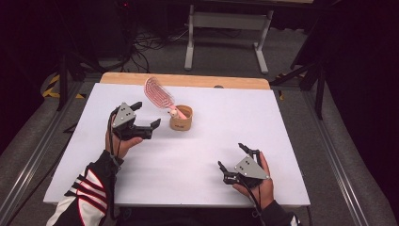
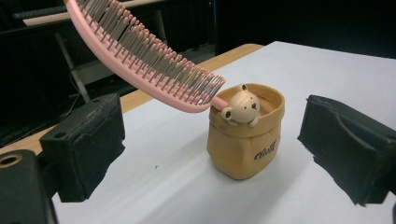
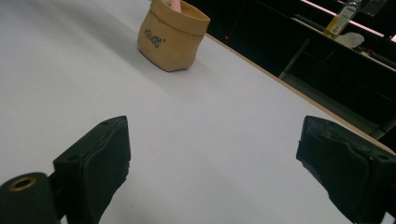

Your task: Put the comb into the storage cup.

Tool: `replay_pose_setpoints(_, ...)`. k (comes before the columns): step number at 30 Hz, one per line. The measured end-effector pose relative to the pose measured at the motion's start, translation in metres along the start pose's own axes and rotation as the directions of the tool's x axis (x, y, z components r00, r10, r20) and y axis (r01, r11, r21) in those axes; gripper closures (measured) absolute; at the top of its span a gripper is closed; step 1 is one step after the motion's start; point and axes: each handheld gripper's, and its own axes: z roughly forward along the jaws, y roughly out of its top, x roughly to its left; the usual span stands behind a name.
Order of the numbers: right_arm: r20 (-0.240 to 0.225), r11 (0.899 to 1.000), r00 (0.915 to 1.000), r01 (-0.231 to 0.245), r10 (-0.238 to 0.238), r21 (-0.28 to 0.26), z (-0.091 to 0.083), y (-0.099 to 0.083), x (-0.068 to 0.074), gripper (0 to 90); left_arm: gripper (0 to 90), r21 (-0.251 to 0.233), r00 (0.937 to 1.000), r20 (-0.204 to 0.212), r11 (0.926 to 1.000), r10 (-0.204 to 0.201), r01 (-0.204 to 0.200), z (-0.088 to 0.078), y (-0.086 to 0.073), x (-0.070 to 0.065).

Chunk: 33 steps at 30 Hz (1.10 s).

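A small tan pouch (image 1: 181,118) stands upright near the middle back of the white table (image 1: 197,150). A pink hairbrush (image 1: 157,92) rests in it handle down, its bristled head leaning up and to the left. In the left gripper view the pouch (image 2: 245,135) has a little bear figure (image 2: 241,108) at its rim, with the brush (image 2: 140,51) slanting overhead. My left gripper (image 1: 147,116) is open just left of the pouch, holding nothing. My right gripper (image 1: 232,157) is open near the front right, also holding nothing. The right gripper view has the pouch (image 3: 172,39) farther off.
A wooden strip (image 1: 188,80) runs along the table's far edge. Beyond it stand a white table frame (image 1: 228,28) and cables on the floor. A bottle (image 3: 339,18) sits on a dark bench in the right gripper view.
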Motion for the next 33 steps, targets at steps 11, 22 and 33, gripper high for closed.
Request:
replay_pose_setpoints(11, 0.002, 1.000, 1.0000, -0.001, 0.001, 0.000, -0.001, 0.000, -0.001, 10.1, 7.6, -0.008, 0.9996, 0.017, 0.9997, 0.023, -0.023, -0.007, 0.006, -0.007)
replay_pose_setpoints(22, 0.006, 1.000, 1.0000, 0.000, 0.000, -0.004, -0.001, 0.000, -0.001, 10.1, 7.4, -0.009, 0.9981, 0.033, 0.9986, 0.053, -0.053, -0.012, 0.009, -0.014)
replay_pose_setpoints(33, 0.015, 1.000, 0.9999, -0.001, 0.001, -0.009, -0.002, 0.001, -0.002, 10.2, 7.3, -0.019, 0.9953, 0.054, 0.9967, 0.080, -0.079, -0.021, 0.013, -0.022)
